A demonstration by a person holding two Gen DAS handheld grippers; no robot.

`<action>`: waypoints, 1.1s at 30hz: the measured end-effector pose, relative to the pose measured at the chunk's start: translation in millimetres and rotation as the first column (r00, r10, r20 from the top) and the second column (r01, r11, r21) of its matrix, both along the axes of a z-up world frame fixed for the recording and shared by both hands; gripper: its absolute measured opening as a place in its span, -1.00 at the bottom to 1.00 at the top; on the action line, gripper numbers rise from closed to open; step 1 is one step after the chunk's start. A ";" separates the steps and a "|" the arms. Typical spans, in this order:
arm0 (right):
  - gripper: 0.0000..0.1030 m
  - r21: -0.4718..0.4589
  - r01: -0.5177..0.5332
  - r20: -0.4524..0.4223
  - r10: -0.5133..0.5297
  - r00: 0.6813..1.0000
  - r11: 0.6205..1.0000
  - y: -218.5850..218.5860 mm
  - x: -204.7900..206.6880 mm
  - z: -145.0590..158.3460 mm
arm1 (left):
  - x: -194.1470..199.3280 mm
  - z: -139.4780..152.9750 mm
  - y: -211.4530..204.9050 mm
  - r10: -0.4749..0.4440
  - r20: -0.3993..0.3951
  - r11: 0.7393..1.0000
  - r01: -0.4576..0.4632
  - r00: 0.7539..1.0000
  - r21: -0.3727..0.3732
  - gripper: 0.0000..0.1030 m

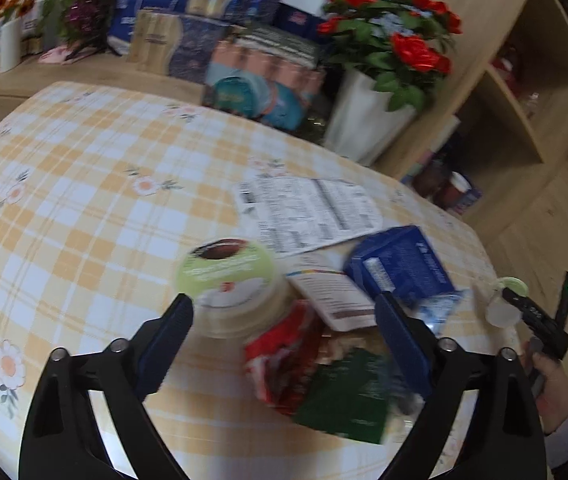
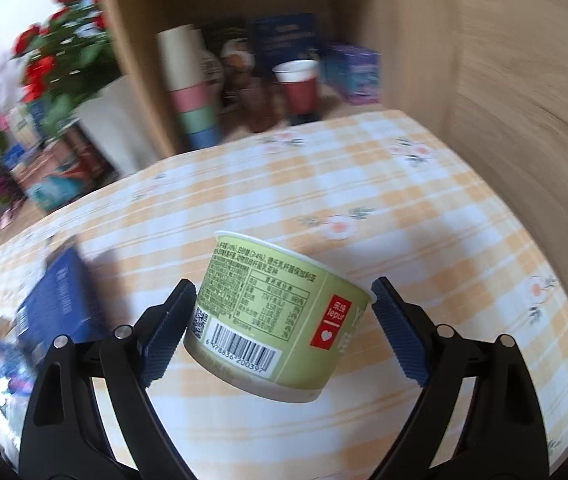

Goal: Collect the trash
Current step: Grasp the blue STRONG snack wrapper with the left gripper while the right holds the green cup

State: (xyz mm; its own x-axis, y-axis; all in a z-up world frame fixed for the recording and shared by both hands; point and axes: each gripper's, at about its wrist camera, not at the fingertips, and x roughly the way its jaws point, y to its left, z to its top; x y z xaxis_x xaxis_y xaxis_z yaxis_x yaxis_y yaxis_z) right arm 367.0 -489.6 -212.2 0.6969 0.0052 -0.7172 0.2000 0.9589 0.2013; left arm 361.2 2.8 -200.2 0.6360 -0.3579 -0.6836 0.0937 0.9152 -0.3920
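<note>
- Left wrist view: left gripper point(image 1: 284, 304) angled down over a checked tablecloth point(image 1: 84, 200); fingers spread wide, nothing clamped between them.
- Trash heaped under and ahead of that gripper: round tub point(image 1: 224, 280) with a green lid, just beside the left finger; red wrapper point(image 1: 284, 352) and dark green packet point(image 1: 348, 392) between the fingers, overlapping; blue box point(image 1: 400, 264) at the tip of the right finger; small white card point(image 1: 332, 300) wedged between tub and box.
- Printed white leaflet point(image 1: 308, 212) flat on the cloth beyond the heap, its near edge under the box.
- Right gripper point(image 1: 512, 300) at the right border of the same view, held by a hand point(image 1: 548, 384), with a pale cup at its tip over the table's edge.
- Right wrist view: fingers of the right gripper point(image 2: 282, 292) clamped on a green paper cup point(image 2: 276, 320), one pad on each side near the rim; cup tilted, barcode facing the camera, clear of the cloth.
- Potted red flowers point(image 1: 396, 40) and a wooden shelf unit point(image 1: 524, 80) behind the table.
</note>
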 end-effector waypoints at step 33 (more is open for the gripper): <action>0.71 0.018 -0.247 0.088 0.245 0.965 0.969 108.7 -60.7 33.2 | 15.5 19.8 -78.6 -0.279 0.054 0.949 0.284 0.959 -0.136 -0.55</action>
State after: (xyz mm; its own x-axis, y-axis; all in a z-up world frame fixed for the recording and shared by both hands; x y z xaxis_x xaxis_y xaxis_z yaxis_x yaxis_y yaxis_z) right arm 306.3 -380.9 -179.0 0.7297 0.2037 -0.6527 -0.0605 0.9701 0.2351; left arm 376.7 -75.8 -180.4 0.5173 -0.6171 -0.5930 0.3554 0.7852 -0.5071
